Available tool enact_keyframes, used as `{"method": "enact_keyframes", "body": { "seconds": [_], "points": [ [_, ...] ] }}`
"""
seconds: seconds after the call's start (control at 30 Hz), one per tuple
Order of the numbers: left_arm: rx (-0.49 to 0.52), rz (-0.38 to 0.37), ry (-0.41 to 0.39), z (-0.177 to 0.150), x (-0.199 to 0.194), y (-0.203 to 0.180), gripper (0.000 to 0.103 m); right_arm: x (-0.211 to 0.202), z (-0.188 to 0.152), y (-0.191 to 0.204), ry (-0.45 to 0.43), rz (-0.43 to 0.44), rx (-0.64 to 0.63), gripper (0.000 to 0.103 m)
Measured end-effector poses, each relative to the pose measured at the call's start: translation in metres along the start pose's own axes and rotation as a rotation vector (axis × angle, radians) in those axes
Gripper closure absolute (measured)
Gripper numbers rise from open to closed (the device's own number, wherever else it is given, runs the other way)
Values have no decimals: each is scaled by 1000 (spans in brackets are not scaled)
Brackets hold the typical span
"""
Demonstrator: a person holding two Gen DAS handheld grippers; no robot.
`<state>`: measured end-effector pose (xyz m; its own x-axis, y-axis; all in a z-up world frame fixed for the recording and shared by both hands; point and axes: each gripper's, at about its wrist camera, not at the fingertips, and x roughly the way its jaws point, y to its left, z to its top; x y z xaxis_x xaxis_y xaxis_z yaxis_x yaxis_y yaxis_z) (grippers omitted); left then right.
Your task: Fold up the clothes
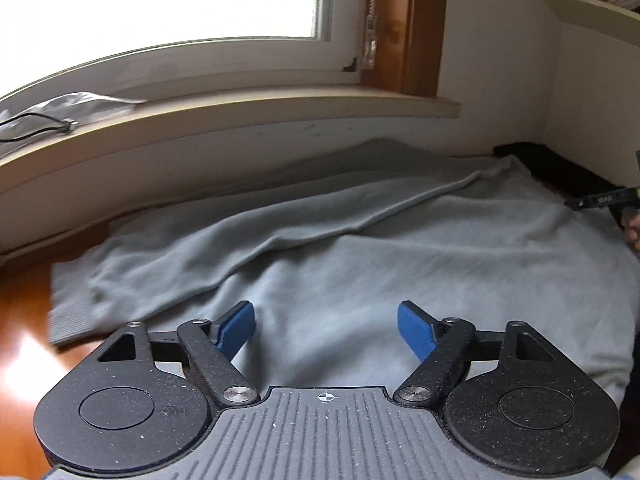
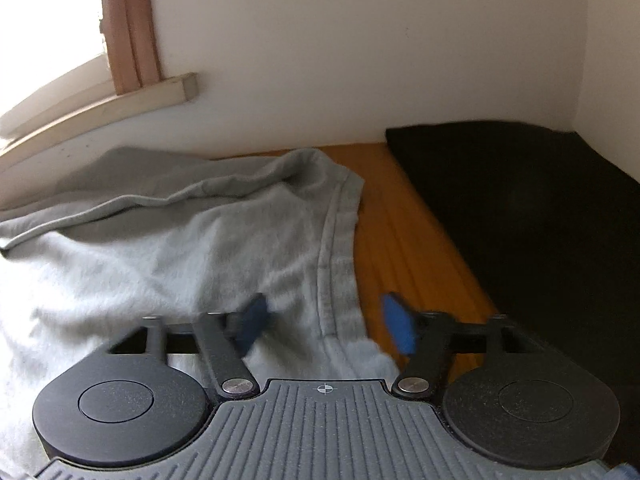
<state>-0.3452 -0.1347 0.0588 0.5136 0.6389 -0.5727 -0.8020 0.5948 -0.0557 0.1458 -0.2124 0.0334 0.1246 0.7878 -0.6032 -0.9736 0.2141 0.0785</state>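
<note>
A grey sweatshirt [image 1: 360, 248] lies spread on a wooden table, with one sleeve folded across its back part. My left gripper [image 1: 326, 328] is open, its blue pads apart just above the garment's near body, holding nothing. In the right wrist view the same sweatshirt [image 2: 160, 248] shows with its ribbed collar [image 2: 336, 240] toward the right. My right gripper [image 2: 322, 324] is open, its jaws standing either side of the collar band; the frame is blurred. The right gripper's edge also shows in the left wrist view [image 1: 600, 200].
The wooden table [image 2: 400, 220] runs along a white wall under a window sill [image 1: 240, 112] that carries a cable [image 1: 40, 126]. A black cloth [image 2: 540, 208] lies on the table to the right of the sweatshirt.
</note>
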Motion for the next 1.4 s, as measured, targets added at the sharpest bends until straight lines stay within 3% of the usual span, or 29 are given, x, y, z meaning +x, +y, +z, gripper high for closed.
{"method": "enact_keyframes", "body": {
  "seconds": [0.03,0.1,0.2,0.3,0.47,0.6,0.77,1.03,1.1,1.13,1.23,1.33,1.4],
  "points": [
    [-8,-17,-2,1,3,-1,20,0,2,-1,-2,5,-3,87],
    [-14,-38,11,0,10,-3,20,1,5,-4,-7,14,-8,94],
    [24,-13,29,-6,18,-5,20,-7,14,-8,-84,-54,-29,95],
    [34,-9,49,-8,24,-5,20,-9,23,-15,-146,-68,17,95],
    [55,-13,63,-9,28,-5,18,21,13,3,-58,-106,-95,93],
    [129,-7,72,-5,38,-5,15,29,15,2,-44,-95,-94,92],
    [150,-36,82,6,56,11,9,44,26,3,-39,-98,-113,92],
    [172,-67,85,37,99,41,8,87,60,-3,-41,-110,-128,92],
    [169,-69,89,46,110,48,7,99,69,-1,-42,-117,-133,90],
    [169,-70,93,49,115,49,5,105,73,0,-43,-124,-125,82],
    [171,-60,110,53,116,47,5,106,80,-1,-16,-156,-83,42],
    [160,-28,116,50,101,39,5,75,77,3,-45,-135,-73,41],
    [172,-12,67,43,78,30,4,45,63,9,-80,-116,-74,38]
  ]
}}
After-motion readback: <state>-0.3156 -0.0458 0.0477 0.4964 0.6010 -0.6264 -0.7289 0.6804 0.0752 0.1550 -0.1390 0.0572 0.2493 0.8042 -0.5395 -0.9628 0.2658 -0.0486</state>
